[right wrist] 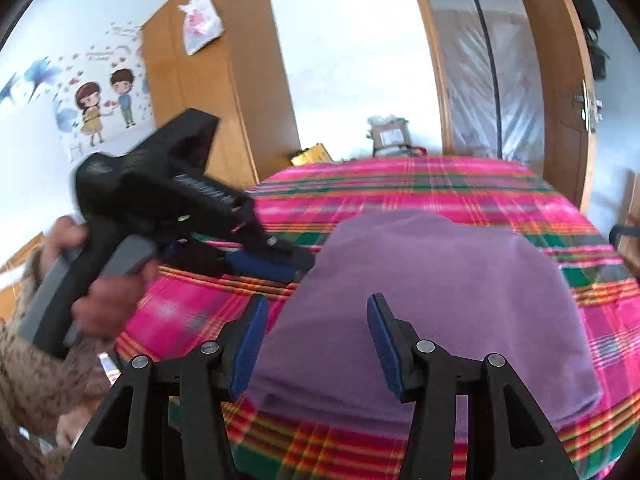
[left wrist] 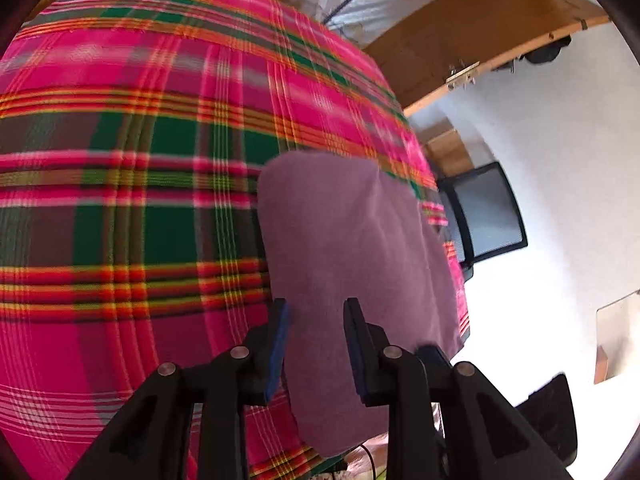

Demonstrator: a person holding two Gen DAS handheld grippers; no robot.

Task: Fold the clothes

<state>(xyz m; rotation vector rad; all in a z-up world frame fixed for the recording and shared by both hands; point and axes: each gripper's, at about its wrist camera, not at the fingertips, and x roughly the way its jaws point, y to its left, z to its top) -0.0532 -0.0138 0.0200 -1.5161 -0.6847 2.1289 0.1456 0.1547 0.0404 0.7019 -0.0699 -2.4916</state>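
A folded mauve garment (left wrist: 352,264) (right wrist: 432,304) lies flat on a pink, green and orange plaid cloth (left wrist: 152,184) (right wrist: 400,184) that covers the table. My left gripper (left wrist: 316,344) is open, its blue-padded fingers over the garment's near edge with nothing between them. In the right wrist view that left gripper (right wrist: 264,260) comes in from the left, held by a hand (right wrist: 108,304), its tips at the garment's left edge. My right gripper (right wrist: 316,344) is open above the garment's near edge and holds nothing.
A wooden wardrobe (right wrist: 216,80) with a plastic bag stands behind the table, and a door (right wrist: 568,92) is at the right. Boxes (right wrist: 388,136) sit past the table's far edge. A black chair (left wrist: 488,212) stands beside the table. A patterned sleeve (right wrist: 32,372) is at lower left.
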